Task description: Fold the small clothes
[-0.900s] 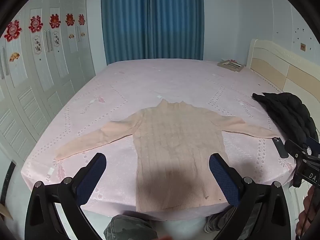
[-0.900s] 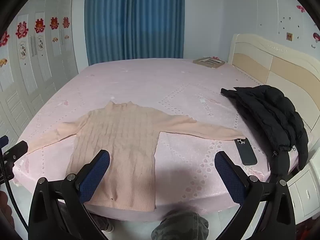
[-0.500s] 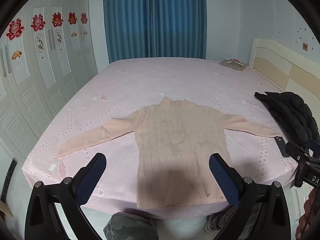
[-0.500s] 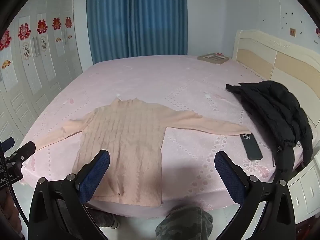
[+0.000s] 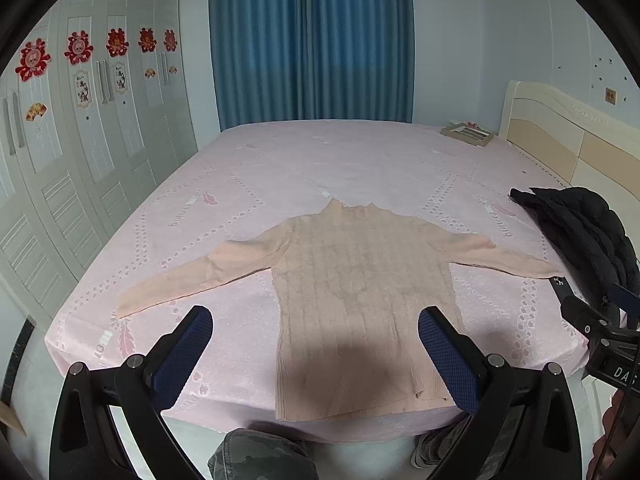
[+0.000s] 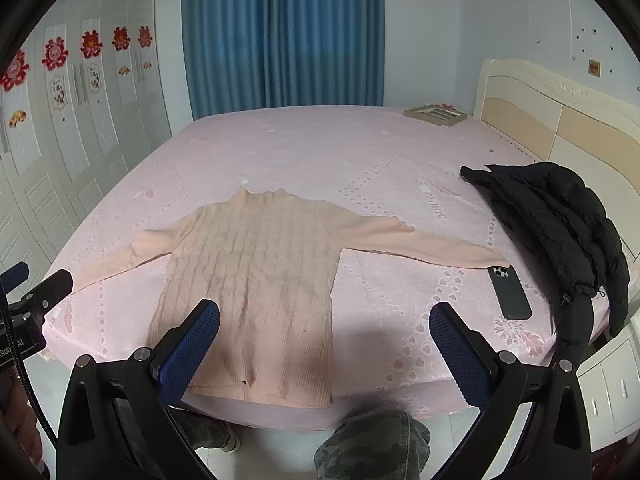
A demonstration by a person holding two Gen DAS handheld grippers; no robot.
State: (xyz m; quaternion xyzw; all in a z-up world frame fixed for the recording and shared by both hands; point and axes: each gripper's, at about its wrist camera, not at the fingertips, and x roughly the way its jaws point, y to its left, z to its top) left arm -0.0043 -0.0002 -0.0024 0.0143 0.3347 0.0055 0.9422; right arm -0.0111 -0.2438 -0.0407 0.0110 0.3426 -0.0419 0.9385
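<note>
A peach ribbed sweater lies flat on the pink bed, sleeves spread to both sides, hem at the near edge. It also shows in the right wrist view. My left gripper is open and empty, held in front of the bed above the hem. My right gripper is open and empty, held above the sweater's lower right side. Each gripper shows at the edge of the other's view.
A black jacket lies on the bed's right side, with a dark phone beside the right sleeve end. A framed picture lies at the far corner. White wardrobes stand left, the headboard right.
Both grippers have risen and tilted slightly, so the sweater sits a little lower and more fully in view. The sweater has not moved.
</note>
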